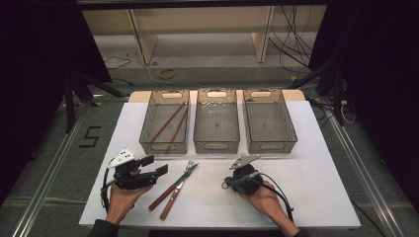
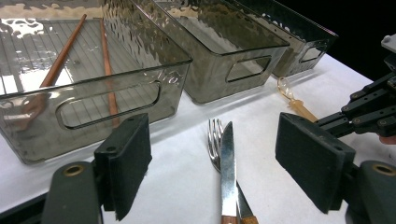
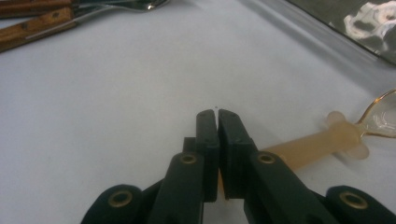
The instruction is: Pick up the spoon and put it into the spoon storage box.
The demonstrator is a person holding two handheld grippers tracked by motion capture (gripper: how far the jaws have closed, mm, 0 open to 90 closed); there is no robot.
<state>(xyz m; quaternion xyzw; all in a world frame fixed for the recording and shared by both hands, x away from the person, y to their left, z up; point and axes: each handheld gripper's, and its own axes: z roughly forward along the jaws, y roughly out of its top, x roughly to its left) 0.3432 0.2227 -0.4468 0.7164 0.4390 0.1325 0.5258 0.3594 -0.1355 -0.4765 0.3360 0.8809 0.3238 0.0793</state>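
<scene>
Right gripper (image 3: 218,116) pinches the amber spoon (image 3: 322,142) by its handle, low on the table (image 3: 116,93), presumably for sorting into a bin (image 1: 269,118). Left gripper (image 2: 215,163) waits spread over fork (image 2: 214,140) and knife (image 2: 228,172).

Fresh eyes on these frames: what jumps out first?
Three smoky clear plastic bins line the white table's far half, the left one holding two brown wooden chopsticks. Nearer, a wood-handled fork and knife lie crossed between the hands. The right tongs are shut on a translucent amber plastic spoon; the left tongs are open.
</scene>
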